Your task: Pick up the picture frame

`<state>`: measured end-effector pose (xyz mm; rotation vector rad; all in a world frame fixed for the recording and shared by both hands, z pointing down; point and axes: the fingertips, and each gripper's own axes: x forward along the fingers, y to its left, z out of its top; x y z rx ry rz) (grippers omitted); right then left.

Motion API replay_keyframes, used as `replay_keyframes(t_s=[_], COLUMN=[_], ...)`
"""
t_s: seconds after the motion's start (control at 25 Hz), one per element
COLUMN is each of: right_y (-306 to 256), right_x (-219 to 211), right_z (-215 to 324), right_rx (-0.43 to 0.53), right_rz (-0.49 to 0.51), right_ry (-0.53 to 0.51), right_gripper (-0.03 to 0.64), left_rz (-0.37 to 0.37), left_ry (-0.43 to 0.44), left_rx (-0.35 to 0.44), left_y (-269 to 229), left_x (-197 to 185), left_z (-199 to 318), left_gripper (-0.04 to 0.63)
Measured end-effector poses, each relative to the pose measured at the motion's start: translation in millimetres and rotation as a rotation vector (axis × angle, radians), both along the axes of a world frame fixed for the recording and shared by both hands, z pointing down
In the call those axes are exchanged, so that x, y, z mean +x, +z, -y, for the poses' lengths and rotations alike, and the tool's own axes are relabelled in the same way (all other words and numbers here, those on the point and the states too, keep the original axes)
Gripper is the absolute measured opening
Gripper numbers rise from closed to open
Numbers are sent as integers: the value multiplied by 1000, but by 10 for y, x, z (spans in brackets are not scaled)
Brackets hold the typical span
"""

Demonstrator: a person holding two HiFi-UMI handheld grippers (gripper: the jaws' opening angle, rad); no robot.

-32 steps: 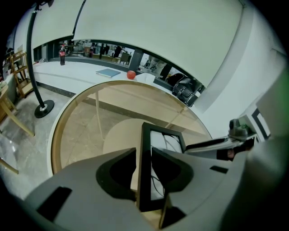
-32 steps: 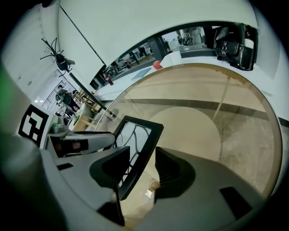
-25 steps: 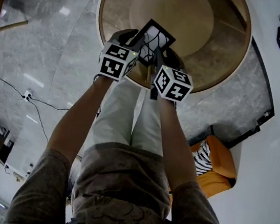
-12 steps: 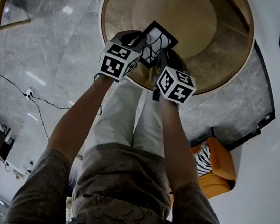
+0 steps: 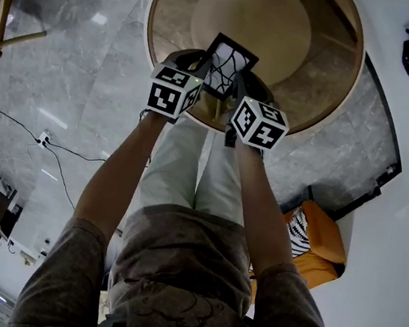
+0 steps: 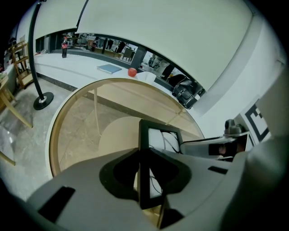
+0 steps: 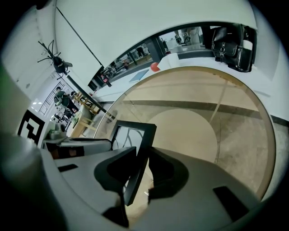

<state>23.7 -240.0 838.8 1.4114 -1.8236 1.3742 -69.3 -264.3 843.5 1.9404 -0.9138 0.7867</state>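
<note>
Grasp step is finishing; no lift is showing yet. The left gripper (image 6: 141, 168) is clamping the frame (image 6: 159, 135) by its left edge, dark pads pressing on the black moulding from front and back. Its jaws have just been closing onto that edge. The right gripper (image 7: 139, 168) is doing the same on the opposite edge. Its jaws have also just been closing, and the rail is sitting pinched between them. Both tools are grasping the frame and nothing else.

The frame is standing upright, picture side facing the person. It is sitting over the near side of the round glass table (image 5: 325, 112), between the two marker cubes in the head view. Its base is hiding behind the jaws in both gripper views, so it is probably resting on the glass, but I am not calling that.

Next move is calling for a straight lift. Both hands should be rising together and keeping the same gap, so the frame is neither bowing nor sliding out. The grips are sitting on thin edges, so one hand twisting against the other would be levering the frame loose. Squeeze should be staying even on both sides until the frame is hanging well above the tabletop.
</note>
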Motion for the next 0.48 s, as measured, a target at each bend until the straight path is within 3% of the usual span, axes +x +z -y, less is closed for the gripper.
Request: replay_keyframes(t_s=[0.48], right_y=[-781], right_x=[101], right_z=[64], right_rx=[51], right_rz=[9], right_ry=[-31], right_gripper=[97], left_rz=[-14], left_ry=[-40], left_rx=[27], left_y=[-771], left_x=[83], left_z=[14], left_gripper=[81])
